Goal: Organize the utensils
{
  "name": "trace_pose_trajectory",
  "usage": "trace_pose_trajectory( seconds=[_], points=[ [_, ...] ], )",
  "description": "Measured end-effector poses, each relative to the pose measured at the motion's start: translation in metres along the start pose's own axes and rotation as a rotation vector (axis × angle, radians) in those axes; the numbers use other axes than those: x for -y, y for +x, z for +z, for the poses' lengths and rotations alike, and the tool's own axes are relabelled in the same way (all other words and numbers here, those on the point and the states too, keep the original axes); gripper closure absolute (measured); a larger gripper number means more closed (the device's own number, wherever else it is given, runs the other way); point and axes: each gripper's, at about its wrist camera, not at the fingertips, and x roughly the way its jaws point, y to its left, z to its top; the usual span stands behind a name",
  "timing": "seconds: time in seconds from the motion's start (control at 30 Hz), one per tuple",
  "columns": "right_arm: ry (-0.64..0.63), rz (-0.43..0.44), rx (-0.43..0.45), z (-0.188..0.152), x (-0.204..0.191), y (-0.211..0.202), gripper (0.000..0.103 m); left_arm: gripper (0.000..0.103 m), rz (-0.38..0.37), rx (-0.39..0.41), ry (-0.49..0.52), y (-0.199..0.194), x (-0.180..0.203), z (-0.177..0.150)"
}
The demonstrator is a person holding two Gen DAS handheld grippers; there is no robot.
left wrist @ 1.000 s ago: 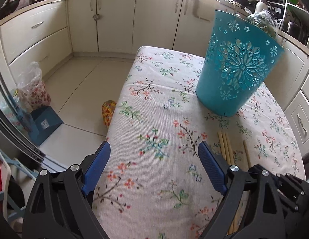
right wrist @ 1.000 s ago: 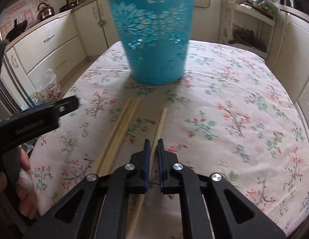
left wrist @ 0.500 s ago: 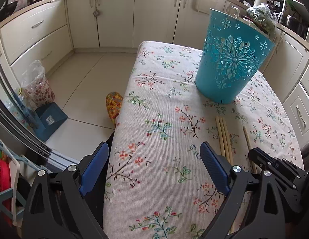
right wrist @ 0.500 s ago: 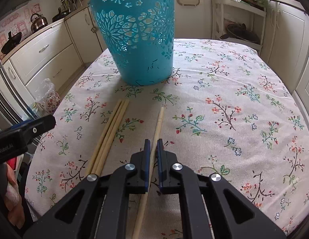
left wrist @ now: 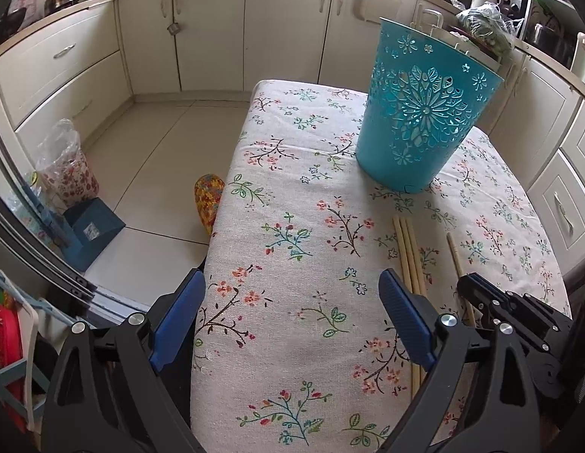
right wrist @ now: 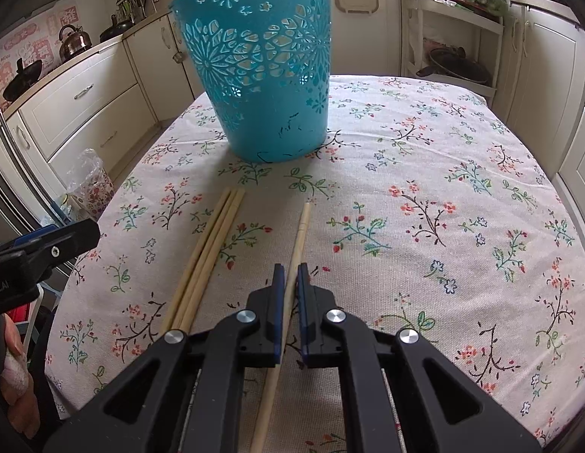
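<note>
Four chopsticks lie on the floral worktop (right wrist: 443, 173): a bundle of three (right wrist: 207, 253) at centre left and a single chopstick (right wrist: 298, 238) beside it, all pointing toward the one teal basket (right wrist: 262, 75) at upper centre. The right tongs (right wrist: 287, 287) clamp the single chopstick; the left tongs (left wrist: 292, 313) gape empty. No writing is fully legible.

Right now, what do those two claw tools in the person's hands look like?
Both are black plastic frames with triangular cut-outs and round silver screws. Each ends in two flat fingers faced with ribbed blue pads. The left gripper and right gripper look alike. White lettering marks the left one's side, cut off at the frame edge. No cables or sleeves show.
</note>
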Motion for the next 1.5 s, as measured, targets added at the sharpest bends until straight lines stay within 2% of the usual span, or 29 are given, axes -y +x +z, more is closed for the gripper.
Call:
trace_pose_trajectory(
  seconds=[1.5],
  points=[
    [0.007,0.001,0.004,-0.0005,-0.0004,-0.0002,0.095,0.012,-0.016,-0.051,-0.006,0.0094,0.0019,-0.0074]
  ],
)
